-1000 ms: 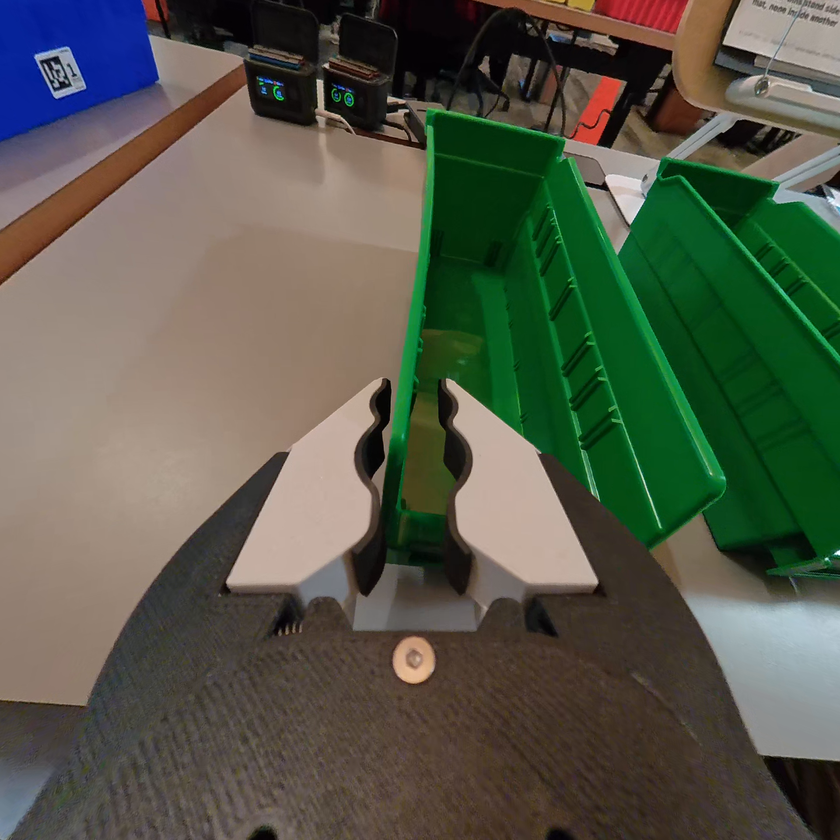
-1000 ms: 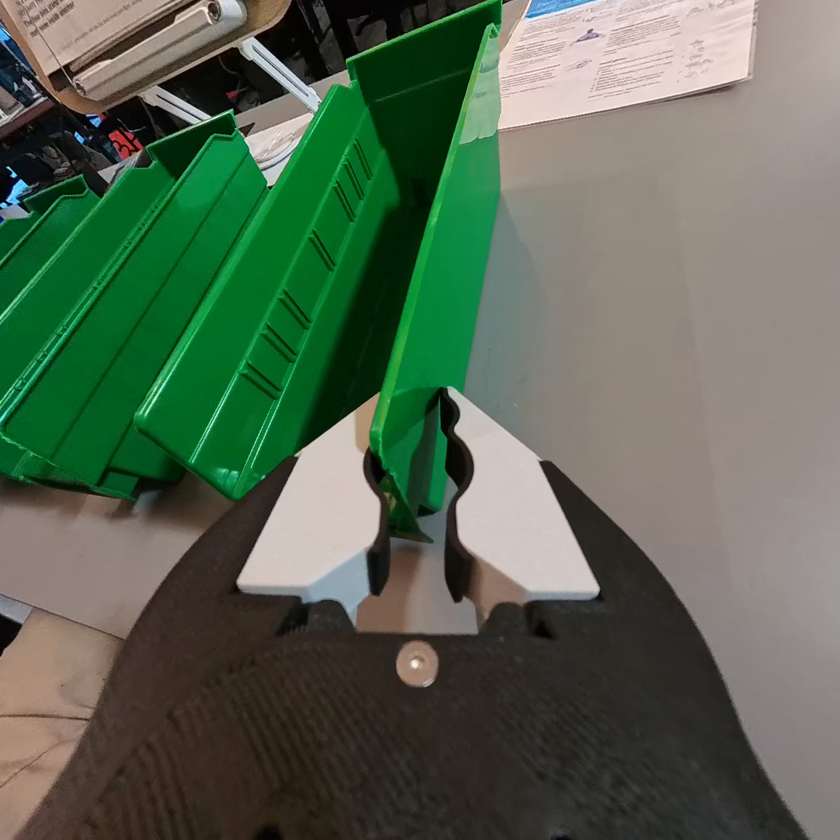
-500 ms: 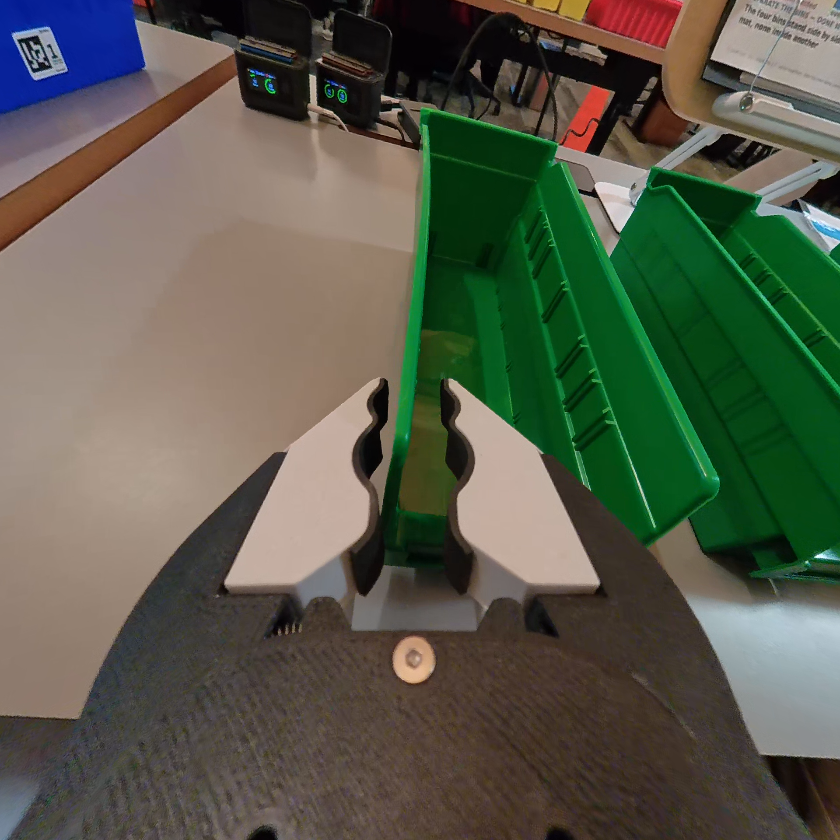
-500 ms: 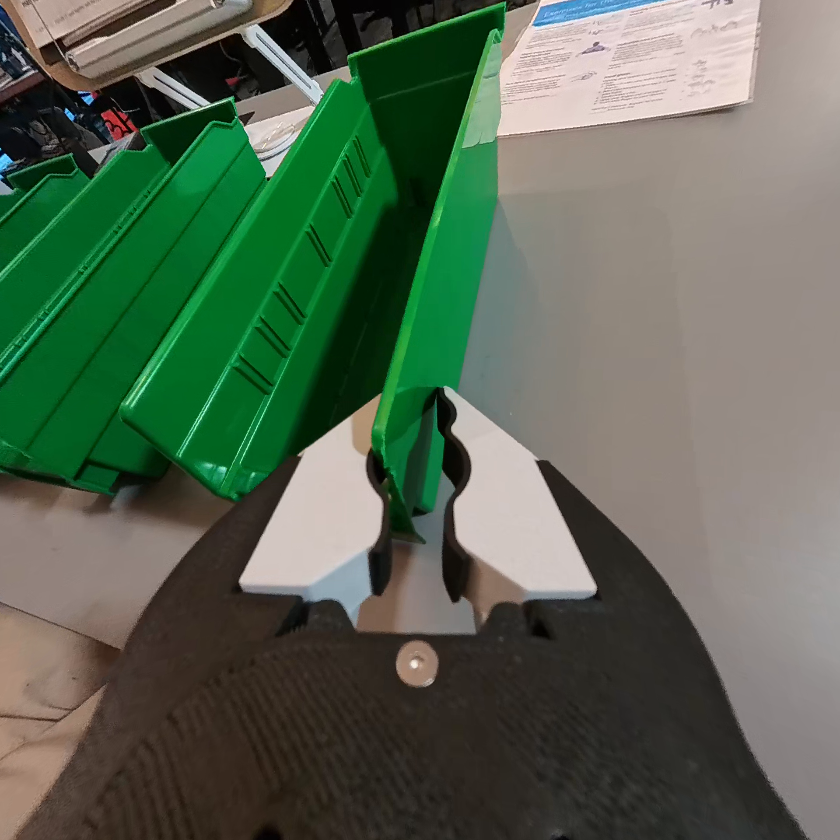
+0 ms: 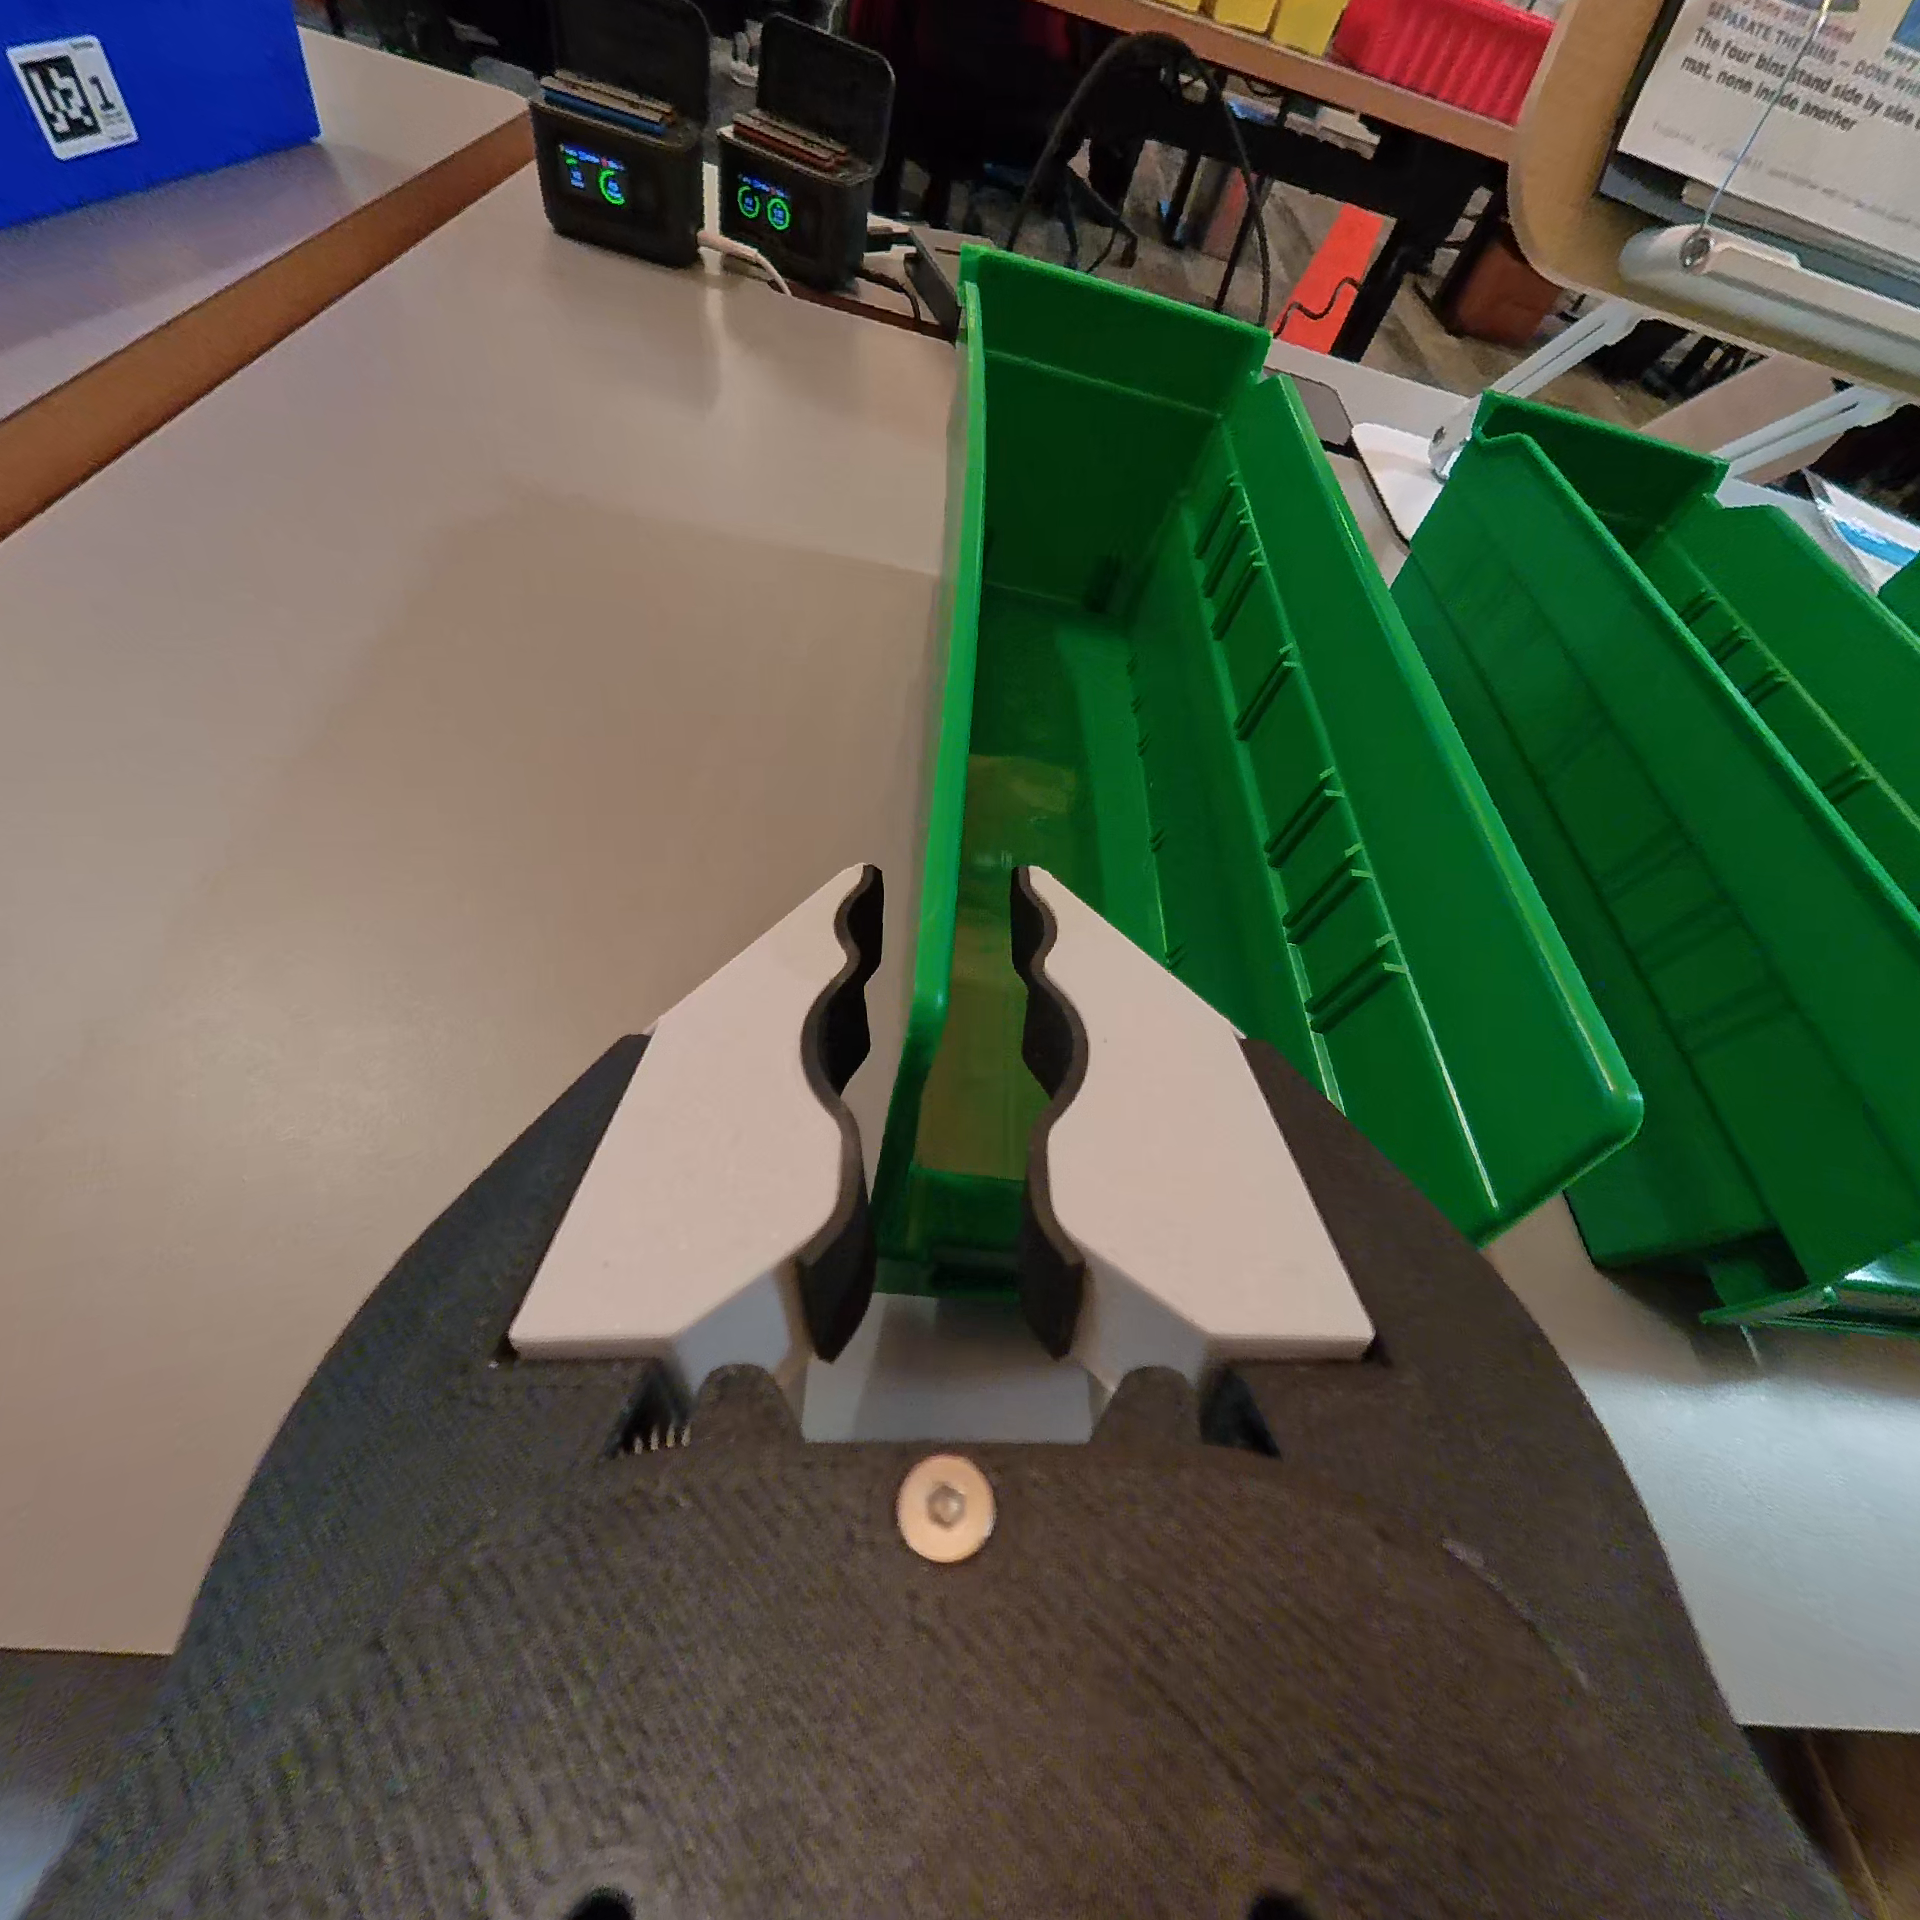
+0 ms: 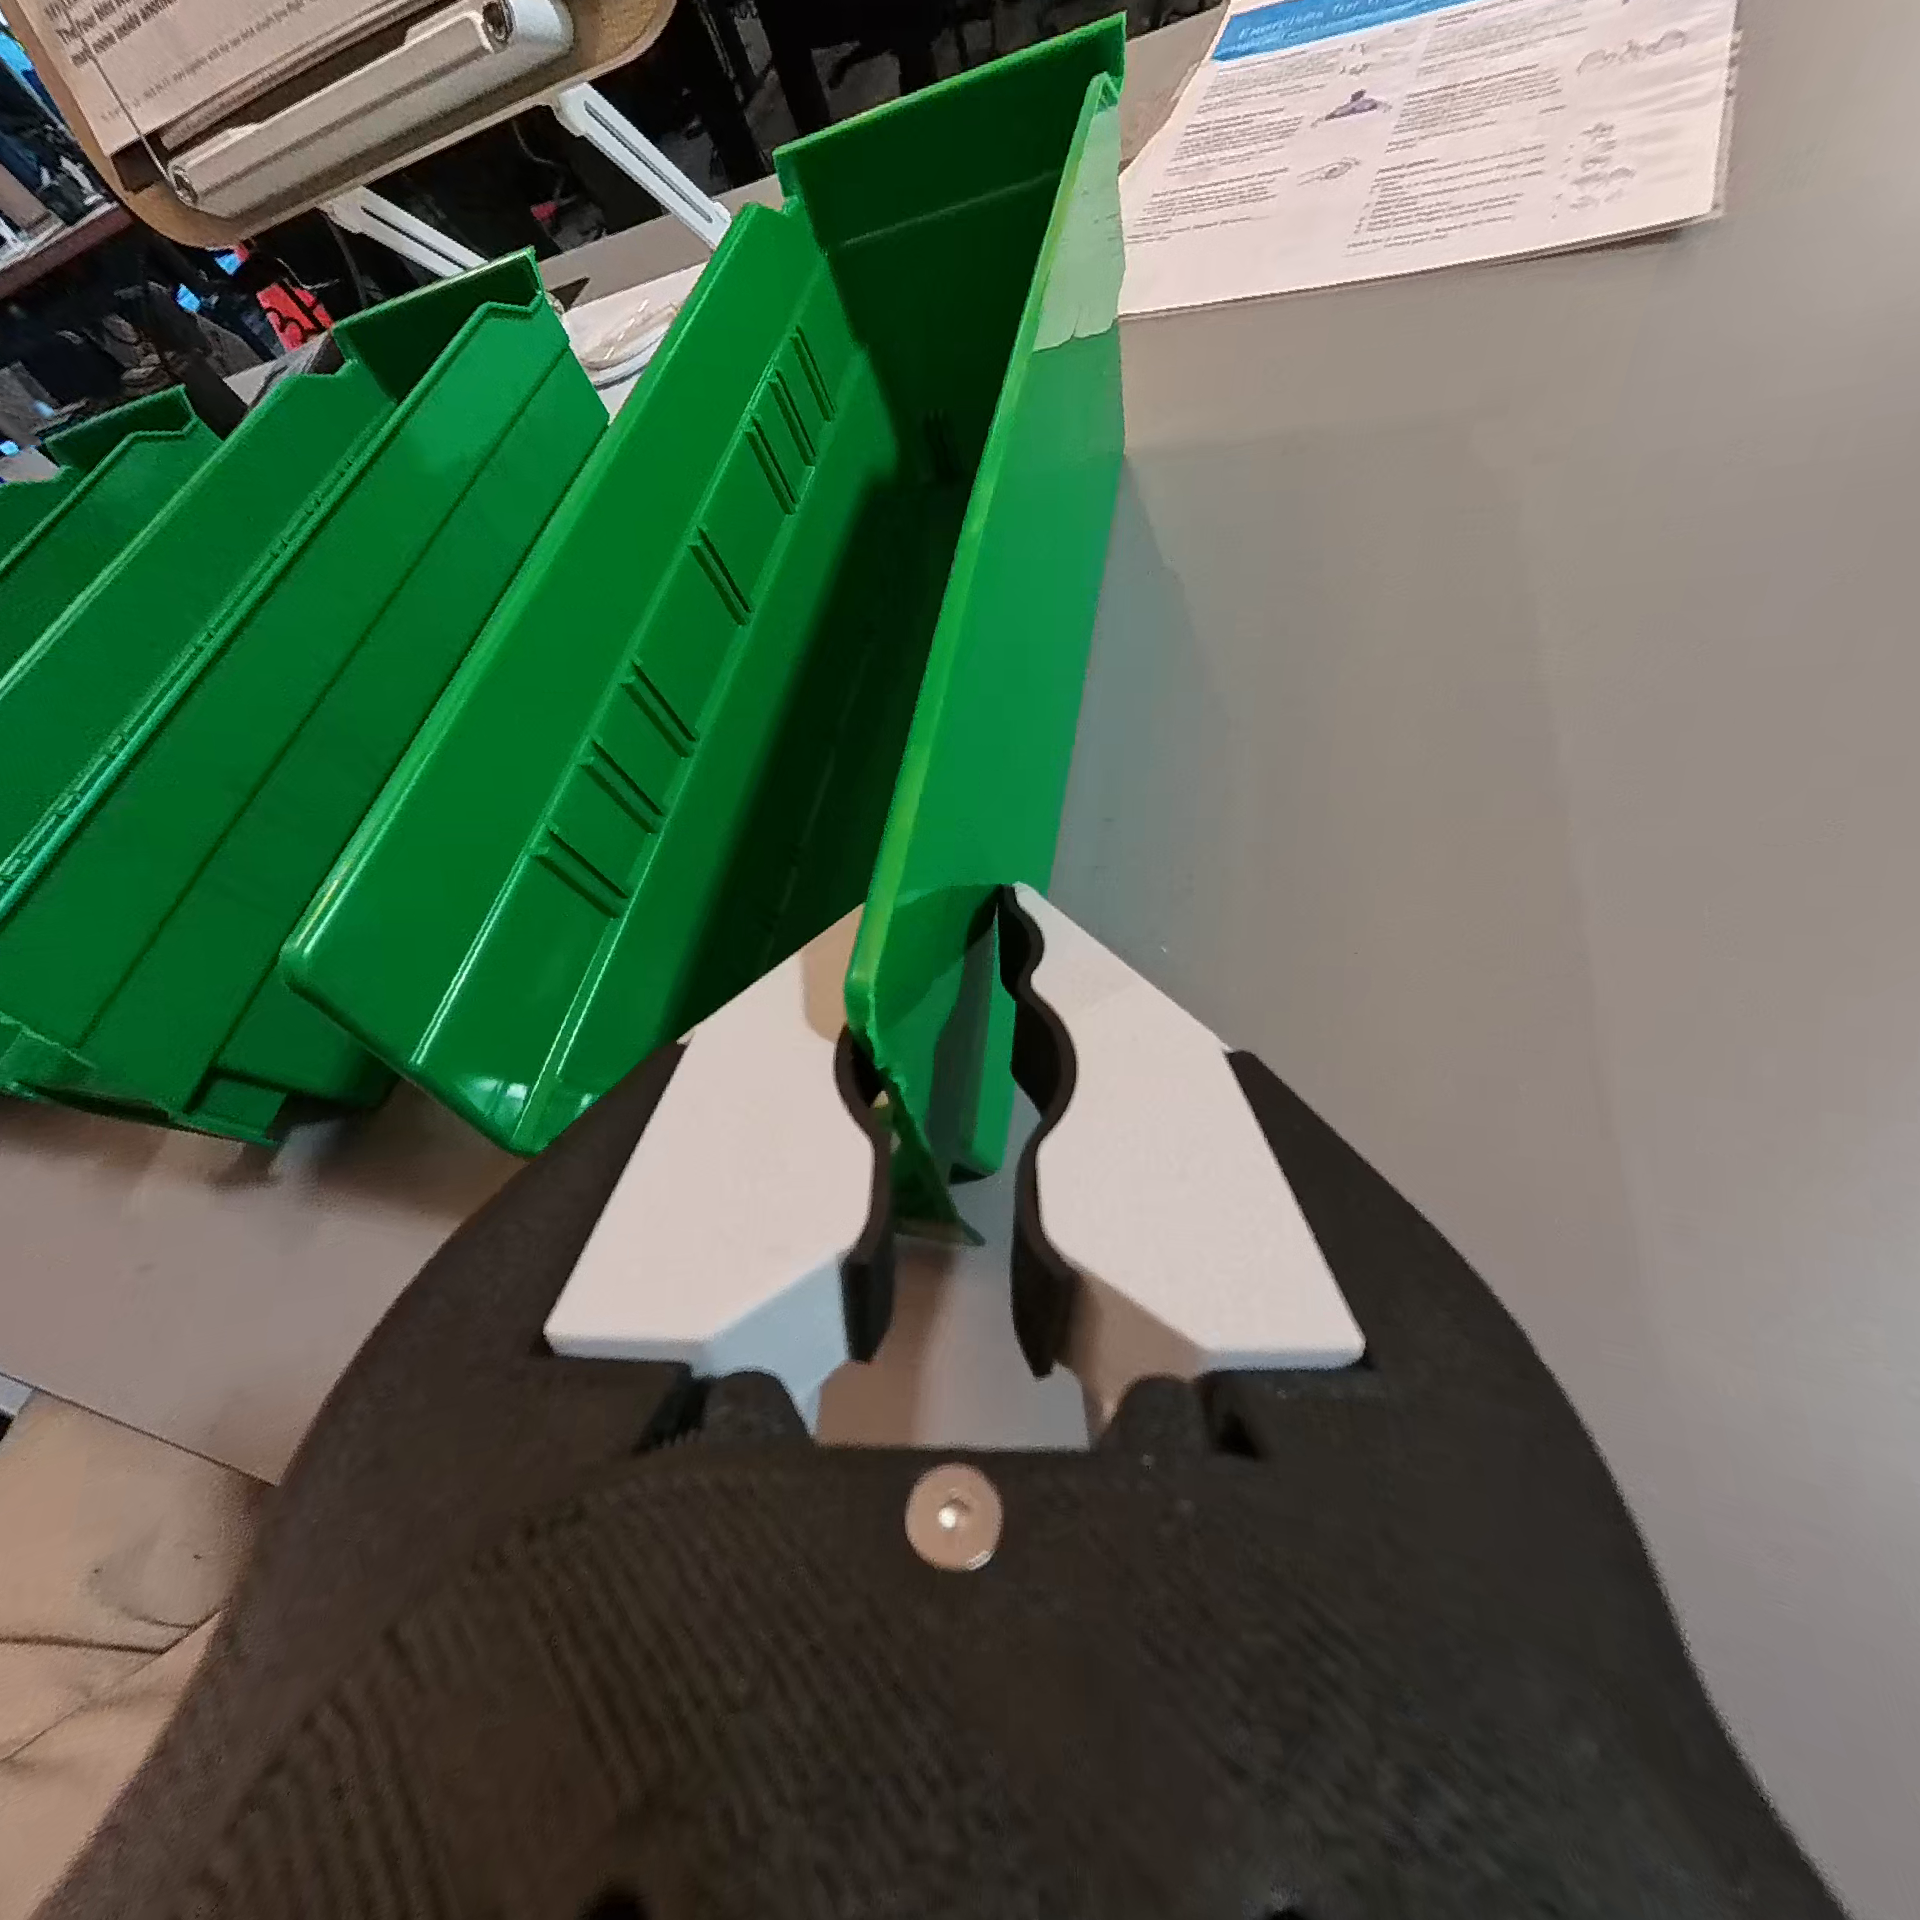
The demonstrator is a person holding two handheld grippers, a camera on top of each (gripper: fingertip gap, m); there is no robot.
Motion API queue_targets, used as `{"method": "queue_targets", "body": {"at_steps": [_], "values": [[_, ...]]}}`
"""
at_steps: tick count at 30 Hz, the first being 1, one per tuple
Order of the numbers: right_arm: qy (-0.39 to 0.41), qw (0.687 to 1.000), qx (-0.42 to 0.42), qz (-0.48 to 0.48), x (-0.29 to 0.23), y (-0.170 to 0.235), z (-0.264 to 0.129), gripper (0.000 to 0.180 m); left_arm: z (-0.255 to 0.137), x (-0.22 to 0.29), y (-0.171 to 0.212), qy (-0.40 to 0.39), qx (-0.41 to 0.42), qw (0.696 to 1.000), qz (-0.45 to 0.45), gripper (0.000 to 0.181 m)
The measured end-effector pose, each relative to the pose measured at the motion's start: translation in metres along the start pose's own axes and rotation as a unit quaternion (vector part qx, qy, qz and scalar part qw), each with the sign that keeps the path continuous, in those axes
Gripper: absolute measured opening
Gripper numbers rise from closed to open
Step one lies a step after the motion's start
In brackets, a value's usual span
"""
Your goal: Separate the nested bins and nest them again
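Note:
Several long green bins lie side by side on a grey table [image 5: 416, 727]. My left gripper [image 5: 948, 878] is shut on the left wall of the leftmost bin [image 5: 1143, 582], near its front corner, one finger outside and one inside. To its right is another bin [image 5: 1662, 831], with a further one under it. My right gripper [image 6: 935, 904] is shut on the right wall of the rightmost bin [image 6: 1018, 623], which looks tilted. Two more bins [image 6: 312, 623] [image 6: 104, 499] lie to its left. Neither gripper shows in the other's view.
Two black devices with lit screens [image 5: 613, 156] [image 5: 800, 177] stand at the table's far edge, a blue box [image 5: 156, 94] beyond. A clipboard on a stand [image 5: 1714, 156] rises behind the bins. A printed sheet [image 6: 1455, 135] lies far right. The table's front edge is close.
Both grippers keep their hold and the held bins stay fixed between the fingers. The background shifts slightly in both views, so each gripper has moved a little with its bin.

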State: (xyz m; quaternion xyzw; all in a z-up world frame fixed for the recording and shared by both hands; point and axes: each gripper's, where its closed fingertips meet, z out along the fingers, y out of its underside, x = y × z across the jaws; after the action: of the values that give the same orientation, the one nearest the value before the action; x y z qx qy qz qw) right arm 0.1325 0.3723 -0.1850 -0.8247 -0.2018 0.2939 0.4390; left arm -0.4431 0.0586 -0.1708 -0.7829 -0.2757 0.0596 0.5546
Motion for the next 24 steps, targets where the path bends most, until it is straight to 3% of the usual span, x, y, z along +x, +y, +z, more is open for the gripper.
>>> {"method": "queue_targets", "body": {"at_steps": [1, 7, 11, 14, 19, 22, 24], "values": [[0.000, 1.000, 0.000, 0.000, 0.000, 0.000, 0.000, 0.015, 0.000, 0.000, 0.000, 0.000, 0.000, 1.000, 0.000, 0.024], [-0.004, 1.000, 0.000, 0.007, 0.000, 0.000, 0.000, 0.017, 0.001, 0.000, 0.000, 0.001, -0.001, 1.000, -0.002, 0.025], [-0.010, 0.999, 0.014, 0.028, 0.000, -0.005, -0.005, 0.030, 0.000, 0.003, -0.001, 0.008, 0.000, 1.000, 0.006, 0.027], [-0.038, 0.995, 0.084, 0.026, -0.014, -0.032, -0.023, 0.044, -0.005, 0.014, -0.015, 0.036, 0.041, 0.998, 0.013, 0.033], [-0.015, 0.957, 0.237, -0.165, -0.077, -0.088, -0.079, 0.046, -0.021, 0.017, -0.041, 0.034, 0.123, 0.991, 0.028, 0.036], [-0.083, 0.939, 0.275, -0.189, -0.140, -0.086, -0.087, 0.046, -0.018, 0.017, -0.040, 0.026, 0.121, 0.992, 0.033, 0.036], [-0.133, 0.936, 0.258, -0.200, -0.180, -0.070, -0.077, 0.045, -0.015, 0.017, -0.035, 0.021, 0.108, 0.993, 0.043, 0.036]]}}
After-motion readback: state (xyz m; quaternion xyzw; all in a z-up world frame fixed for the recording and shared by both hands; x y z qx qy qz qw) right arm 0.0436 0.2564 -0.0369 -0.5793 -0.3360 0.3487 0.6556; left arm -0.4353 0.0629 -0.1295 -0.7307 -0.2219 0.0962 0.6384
